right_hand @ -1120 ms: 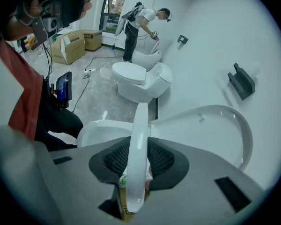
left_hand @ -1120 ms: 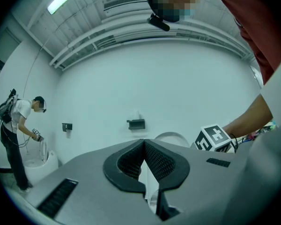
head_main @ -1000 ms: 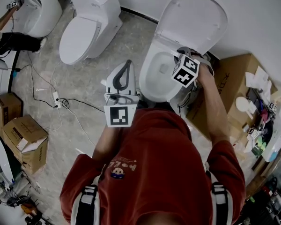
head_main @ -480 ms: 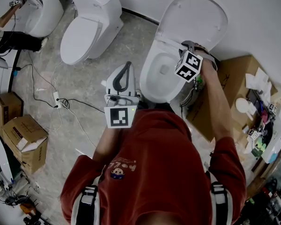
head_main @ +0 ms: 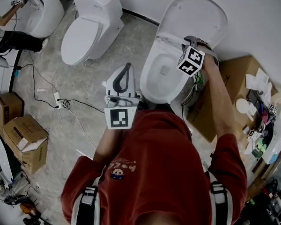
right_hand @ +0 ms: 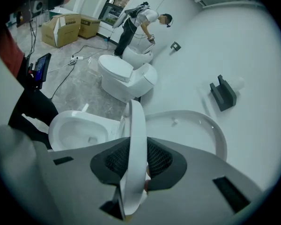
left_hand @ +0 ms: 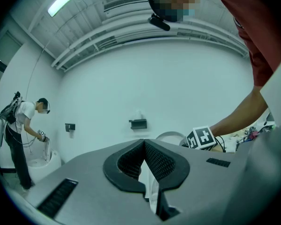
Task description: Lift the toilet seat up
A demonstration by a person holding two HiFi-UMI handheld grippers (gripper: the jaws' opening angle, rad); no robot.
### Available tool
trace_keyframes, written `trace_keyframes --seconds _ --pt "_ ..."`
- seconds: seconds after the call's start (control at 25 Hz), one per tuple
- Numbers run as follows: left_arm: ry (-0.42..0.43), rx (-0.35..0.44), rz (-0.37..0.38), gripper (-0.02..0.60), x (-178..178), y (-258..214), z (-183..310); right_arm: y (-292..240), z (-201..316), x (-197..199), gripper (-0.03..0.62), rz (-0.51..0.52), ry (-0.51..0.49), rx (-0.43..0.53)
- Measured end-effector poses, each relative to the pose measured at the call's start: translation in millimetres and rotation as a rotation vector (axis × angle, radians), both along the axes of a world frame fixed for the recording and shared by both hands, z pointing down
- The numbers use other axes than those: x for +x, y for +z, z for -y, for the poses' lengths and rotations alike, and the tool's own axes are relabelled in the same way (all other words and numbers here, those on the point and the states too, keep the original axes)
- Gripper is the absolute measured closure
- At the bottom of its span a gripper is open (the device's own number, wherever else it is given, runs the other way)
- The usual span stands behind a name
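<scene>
Right arm stretched along the right side of the toilet bowl, right gripper angled down at the bowl's far rim, jaws just closing further, clamped on the raised toilet seat, left gripper level beside the bowl's near-left edge, jaws together, empty

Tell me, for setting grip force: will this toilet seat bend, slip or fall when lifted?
The toilet seat looks a rigid moulded ring, probably stiff. Its glossy rim may slip in the right tool, whose jaws have just been closing on it. Raised but apart from the lid, it could drop if released.
</scene>
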State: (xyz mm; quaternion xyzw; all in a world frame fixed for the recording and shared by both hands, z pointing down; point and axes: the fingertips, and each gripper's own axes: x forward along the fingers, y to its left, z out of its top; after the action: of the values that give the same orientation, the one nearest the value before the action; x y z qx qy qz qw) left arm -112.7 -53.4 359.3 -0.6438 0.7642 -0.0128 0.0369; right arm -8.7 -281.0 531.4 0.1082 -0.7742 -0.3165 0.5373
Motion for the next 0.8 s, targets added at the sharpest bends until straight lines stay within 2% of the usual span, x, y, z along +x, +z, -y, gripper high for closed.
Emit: trace_keyframes --seconds 0.8 --pt "-0.009 0.001 0.004 0.569 0 -1 -1 -8 43 -5 0.490 0.042 0.041 0.077"
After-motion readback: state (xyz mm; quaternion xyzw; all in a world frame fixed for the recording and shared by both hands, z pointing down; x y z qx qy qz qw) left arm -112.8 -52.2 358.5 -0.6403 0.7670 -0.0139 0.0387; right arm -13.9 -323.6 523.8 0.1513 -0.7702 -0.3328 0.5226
